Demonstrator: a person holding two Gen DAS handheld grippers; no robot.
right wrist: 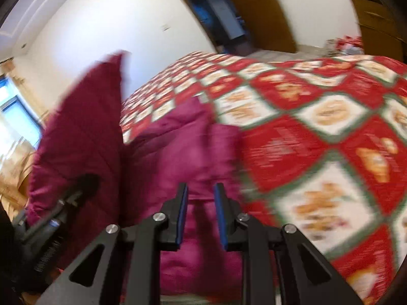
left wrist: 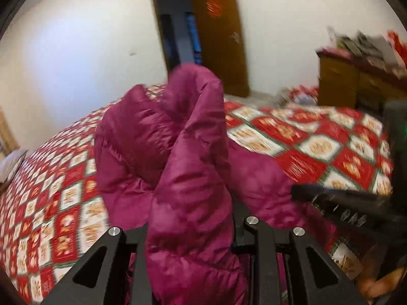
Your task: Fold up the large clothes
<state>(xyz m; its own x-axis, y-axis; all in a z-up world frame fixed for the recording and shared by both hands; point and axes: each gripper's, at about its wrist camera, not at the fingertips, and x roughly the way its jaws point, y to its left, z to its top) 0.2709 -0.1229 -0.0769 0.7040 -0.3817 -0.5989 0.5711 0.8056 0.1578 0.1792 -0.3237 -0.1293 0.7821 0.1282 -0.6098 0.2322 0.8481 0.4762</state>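
Magenta jacket (left wrist: 178, 157) hiding left jaws

Quilted, faintly glossy magenta jacket (left wrist: 183, 152); matt printed cloth bedspread (right wrist: 318, 139); varnished wooden door (left wrist: 221, 33).

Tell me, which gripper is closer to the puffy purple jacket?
Left. The left gripper has the jacket bunched between its fingers, lifting a fold off the bed. The right gripper is open just above the jacket, holding nothing.

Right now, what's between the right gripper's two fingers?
Nothing is clamped: the right gripper stands open, and through the gap the right wrist view shows only the magenta puffer jacket lying on the quilt.
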